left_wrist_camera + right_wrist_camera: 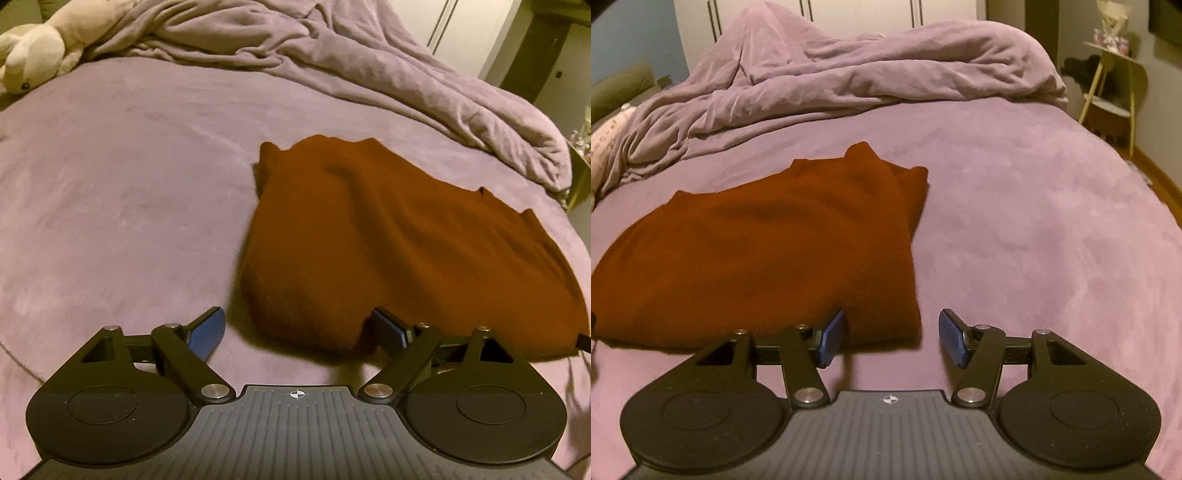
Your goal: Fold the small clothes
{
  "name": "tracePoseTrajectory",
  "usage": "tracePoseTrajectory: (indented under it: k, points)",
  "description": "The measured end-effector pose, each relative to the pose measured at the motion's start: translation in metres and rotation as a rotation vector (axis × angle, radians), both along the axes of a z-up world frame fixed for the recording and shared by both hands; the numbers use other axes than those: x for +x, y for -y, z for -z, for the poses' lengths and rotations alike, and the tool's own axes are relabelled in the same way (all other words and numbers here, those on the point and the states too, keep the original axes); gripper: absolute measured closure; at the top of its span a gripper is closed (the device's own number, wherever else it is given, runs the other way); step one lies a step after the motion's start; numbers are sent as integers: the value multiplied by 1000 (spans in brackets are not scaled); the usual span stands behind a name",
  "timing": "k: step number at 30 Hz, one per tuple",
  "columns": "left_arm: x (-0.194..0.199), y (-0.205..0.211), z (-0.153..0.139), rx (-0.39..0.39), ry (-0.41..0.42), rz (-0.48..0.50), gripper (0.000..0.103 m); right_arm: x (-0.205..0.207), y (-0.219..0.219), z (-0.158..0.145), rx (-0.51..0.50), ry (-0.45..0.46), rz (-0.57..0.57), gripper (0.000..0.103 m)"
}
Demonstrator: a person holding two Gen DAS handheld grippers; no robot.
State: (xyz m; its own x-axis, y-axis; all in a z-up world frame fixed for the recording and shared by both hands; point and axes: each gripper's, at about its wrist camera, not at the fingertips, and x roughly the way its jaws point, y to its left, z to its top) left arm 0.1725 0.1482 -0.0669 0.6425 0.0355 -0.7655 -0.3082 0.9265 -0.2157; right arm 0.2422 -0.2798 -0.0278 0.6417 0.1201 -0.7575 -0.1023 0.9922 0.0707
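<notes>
Across the middle of the purple bed (110, 184), a rust-brown sweater (388, 240) is laid flat, partly folded, with doubled layers seen along its right edge in the right wrist view. At the bottom of the left wrist view, the left hand-held gripper (299, 332) is held wide open, the garment's near left corner lying between its blue pads with nothing gripped. At the bottom of the right wrist view, the right hand-held gripper (892, 339) is held about half open and empty, its left pad (833, 338) just at the near right corner of the hem.

The next fold is judged best done by closing both pads on the near corners through all layers, then lifting evenly so that the hem is carried toward the neckline without dragging the bed cover.

Whether the sleeves are tucked underneath cannot be told. The far neckline is blurred. A heaped purple duvet (868, 74) fills the upper frame, and a plush toy (33, 55) is cut off at upper left.
</notes>
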Motion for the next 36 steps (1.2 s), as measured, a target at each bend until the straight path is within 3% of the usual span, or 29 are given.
tracePoseTrajectory:
  k: [3, 6, 12, 14, 16, 17, 20, 22, 24, 26, 29, 33, 36]
  points:
    - [5, -5, 4, 6, -11, -32, 14, 7, -7, 6, -84, -21, 10, 47]
    - [5, -21, 1, -42, 4, -81, 19, 5, -12, 4, -118, -8, 18, 45]
    - [6, -59, 7, -269, 38, -148, 26, -10, -36, -16, -249, 122, -20, 45]
    - [9, -63, 9, -340, 44, -129, 26, -16, -51, -23, -234, 165, -79, 45]
    - [16, -63, 12, -383, 42, -102, 18, -21, -69, -26, -192, 192, -157, 48]
    - [19, -63, 14, -399, 45, -88, 14, -23, -78, -25, -172, 195, -194, 52]
    - [30, -61, 17, -428, 53, -76, 14, -24, -110, -17, -111, 178, -295, 67]
    - [36, -60, 19, -460, 55, -49, 25, -25, -131, -10, -94, 167, -337, 75]
    - [43, -58, 22, -438, 31, -29, 33, -24, -149, -5, -83, 153, -372, 76]
    - [48, -58, 25, -435, 35, -6, 33, -27, -162, -1, -80, 154, -409, 76]
    - [53, -67, 28, -507, 44, -26, 34, -27, -176, 10, -111, 145, -463, 76]
    - [56, -73, 34, -545, 47, -45, 71, -23, -180, 25, -128, 109, -462, 75]
    - [49, -83, 38, -636, 76, -77, 80, -24, -172, 13, -92, 125, -430, 75]
